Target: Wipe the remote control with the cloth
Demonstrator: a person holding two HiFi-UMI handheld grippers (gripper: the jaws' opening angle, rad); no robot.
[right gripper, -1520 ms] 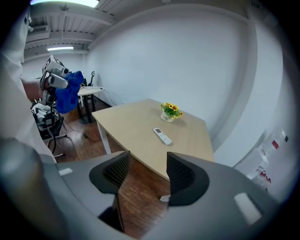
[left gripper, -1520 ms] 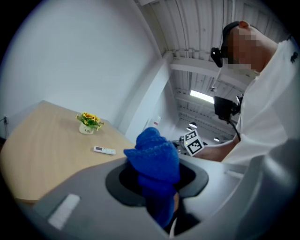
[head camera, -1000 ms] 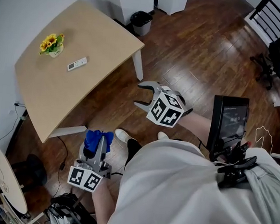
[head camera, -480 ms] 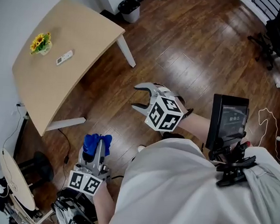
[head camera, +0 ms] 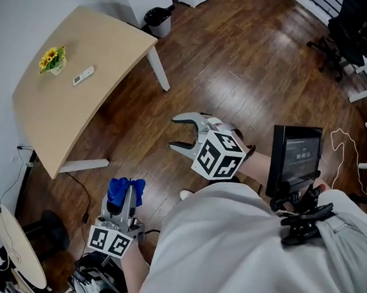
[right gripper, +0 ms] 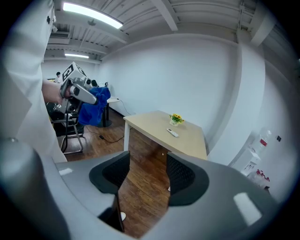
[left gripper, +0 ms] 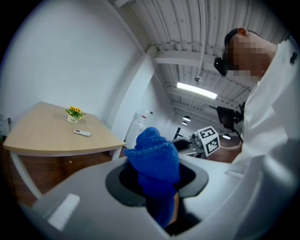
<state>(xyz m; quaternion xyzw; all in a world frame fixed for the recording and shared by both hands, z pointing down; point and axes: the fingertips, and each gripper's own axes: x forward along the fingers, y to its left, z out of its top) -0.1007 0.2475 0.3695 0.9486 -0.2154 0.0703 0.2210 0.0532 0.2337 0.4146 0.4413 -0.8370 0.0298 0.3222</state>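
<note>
A small white remote control [head camera: 83, 75] [left gripper: 82, 133] [right gripper: 173, 133] lies on the light wooden table [head camera: 59, 120] at the upper left, beside a pot of yellow flowers [head camera: 52, 59]. My left gripper [head camera: 125, 192] hangs low at the bottom left, well away from the table, shut on a bunched blue cloth [head camera: 121, 188] [left gripper: 153, 161]. The cloth [right gripper: 95, 110] also shows in the right gripper view. My right gripper [head camera: 177, 131] is held out over the wooden floor, open, with nothing between its jaws.
A black bin [head camera: 157, 18] stands beyond the table's far corner. Dark chairs [head camera: 351, 26] and white desk legs are at the upper right. A tablet on a mount [head camera: 294, 156] sits by the person's waist. A round stand [head camera: 17, 248] is at the bottom left.
The view has shifted, so the table and remote now sit further up and left in the picture. Both grippers keep their poses; the cloth stays gripped.
</note>
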